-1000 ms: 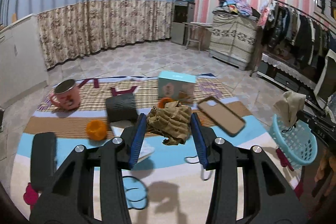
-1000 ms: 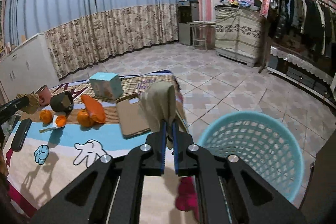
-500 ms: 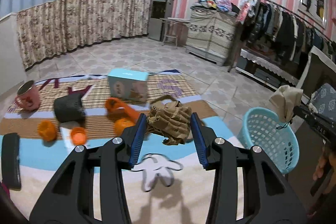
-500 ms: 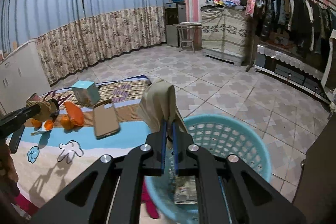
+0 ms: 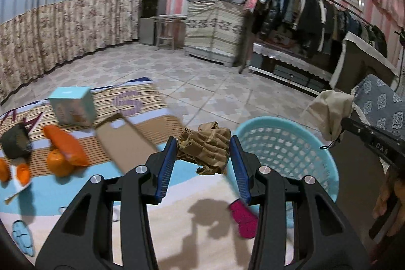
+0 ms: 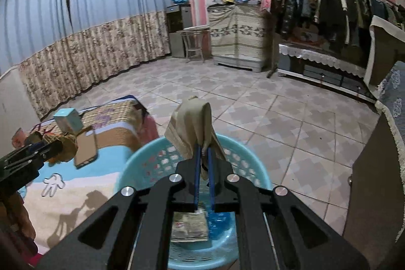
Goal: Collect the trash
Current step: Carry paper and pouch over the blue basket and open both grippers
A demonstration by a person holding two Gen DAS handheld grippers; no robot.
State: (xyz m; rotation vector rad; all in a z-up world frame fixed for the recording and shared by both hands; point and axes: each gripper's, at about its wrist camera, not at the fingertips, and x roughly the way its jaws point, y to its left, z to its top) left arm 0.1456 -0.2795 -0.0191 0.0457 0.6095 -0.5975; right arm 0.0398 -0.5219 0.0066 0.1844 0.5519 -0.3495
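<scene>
Both tongs carried their trash from mat to basket.

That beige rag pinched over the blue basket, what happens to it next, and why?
Probably the right gripper opens to drop the beige rag: it hangs over the light blue basket, where a flat packet already lies.

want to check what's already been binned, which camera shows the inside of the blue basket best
The right wrist view: it looks down into the blue basket and shows a flat packet on its floor. The left wrist view shows only the basket's side wall and rim, not the bottom.
</scene>
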